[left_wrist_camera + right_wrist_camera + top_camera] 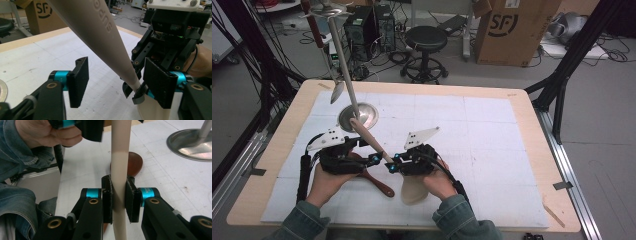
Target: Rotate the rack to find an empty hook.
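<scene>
item: right gripper, jaws pinching the thin handle of a beige spatula, blade low by our right hand. beside it we log the left gripper, jaws spread, the handle passing between them untouched. under the left gripper, a brown wooden spoon on the bench. beyond both, a metal stand.

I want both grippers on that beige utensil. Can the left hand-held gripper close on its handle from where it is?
Probably yes: the left hand-held gripper is open with the beige handle passing between its jaws, nothing between.
</scene>
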`<action>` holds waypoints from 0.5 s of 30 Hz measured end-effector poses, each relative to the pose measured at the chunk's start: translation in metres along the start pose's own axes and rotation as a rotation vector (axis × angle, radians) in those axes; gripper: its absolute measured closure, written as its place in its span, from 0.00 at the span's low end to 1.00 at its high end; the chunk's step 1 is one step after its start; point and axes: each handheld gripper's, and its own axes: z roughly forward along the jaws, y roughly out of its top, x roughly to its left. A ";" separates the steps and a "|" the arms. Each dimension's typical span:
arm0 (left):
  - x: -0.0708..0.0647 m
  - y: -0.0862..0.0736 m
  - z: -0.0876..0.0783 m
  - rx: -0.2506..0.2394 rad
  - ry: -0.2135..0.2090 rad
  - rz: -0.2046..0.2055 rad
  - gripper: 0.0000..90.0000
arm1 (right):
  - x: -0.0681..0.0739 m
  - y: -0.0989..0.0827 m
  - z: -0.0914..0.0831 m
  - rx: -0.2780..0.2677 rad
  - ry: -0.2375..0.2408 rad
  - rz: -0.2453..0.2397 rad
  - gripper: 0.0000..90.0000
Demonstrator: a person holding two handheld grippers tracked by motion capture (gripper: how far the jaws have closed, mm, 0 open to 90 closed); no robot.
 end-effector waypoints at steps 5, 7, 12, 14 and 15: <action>0.000 0.000 0.001 0.000 -0.007 -0.003 0.51 | 0.001 0.001 0.001 -0.011 0.000 0.002 0.88; 0.001 0.000 0.001 -0.007 -0.019 -0.012 0.54 | 0.001 0.002 0.002 -0.016 0.000 -0.005 0.88; 0.002 0.001 0.000 -0.029 -0.039 -0.019 0.66 | 0.003 0.004 0.005 -0.019 0.003 -0.006 0.88; 0.002 0.001 -0.001 -0.035 -0.054 -0.029 0.70 | 0.003 0.004 0.005 -0.014 -0.001 -0.010 0.88; 0.003 0.002 -0.002 -0.033 -0.060 -0.034 0.72 | 0.004 0.004 0.006 -0.012 0.000 -0.010 0.88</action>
